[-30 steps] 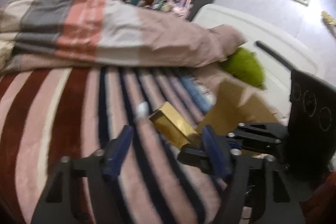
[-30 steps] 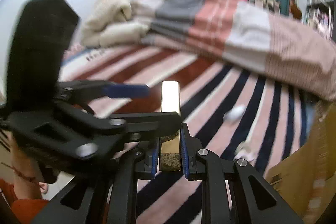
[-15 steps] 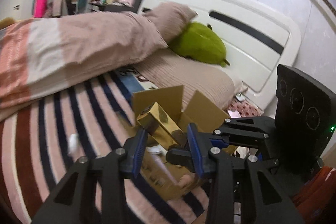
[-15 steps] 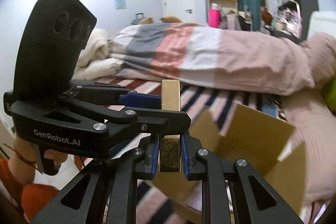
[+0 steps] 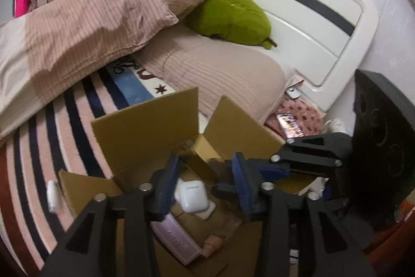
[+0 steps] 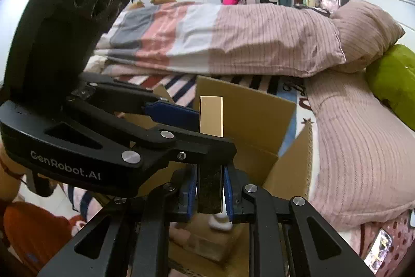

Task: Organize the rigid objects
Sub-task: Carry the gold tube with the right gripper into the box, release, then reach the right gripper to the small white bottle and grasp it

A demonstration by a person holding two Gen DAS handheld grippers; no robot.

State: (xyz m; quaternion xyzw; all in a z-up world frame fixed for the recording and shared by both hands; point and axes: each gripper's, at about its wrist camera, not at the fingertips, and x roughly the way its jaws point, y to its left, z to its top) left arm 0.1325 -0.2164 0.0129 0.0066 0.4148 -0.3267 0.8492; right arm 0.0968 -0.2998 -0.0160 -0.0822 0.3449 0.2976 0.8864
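On the bed, centre of both views, an open cardboard box sits on a striped sheet (pink/navy/dark red bands), flaps standing up. Box backs onto a pinkish ribbed pillow; second pillow of the same cloth sits upper centre in the left wrist view, w/ a green plush cushion against the white headboard, upper right. Folded duvet, grey/coral/white/pink blocks, runs across the upper half of the right wrist view. Background there: white door, teal curtain, shelving at upper right, wall AC unit at top left.

Right gripper: pads pinched tight on a gold rectangular box, held upright above the box opening, lower end dark and speckled between the pads.

Left gripper: jaws opening, blue pads parted, nothing pressed between them; pointed down into the box. In the right wrist view it crosses from the left, one blue pad just beside the gold box; contact unclear.

Inside the cardboard box: white earbud case, a pink flat item; rest too dim to ID.

Small white object lies on the sheet just left of the box, lower left. Phone-like item at bed edge, right.
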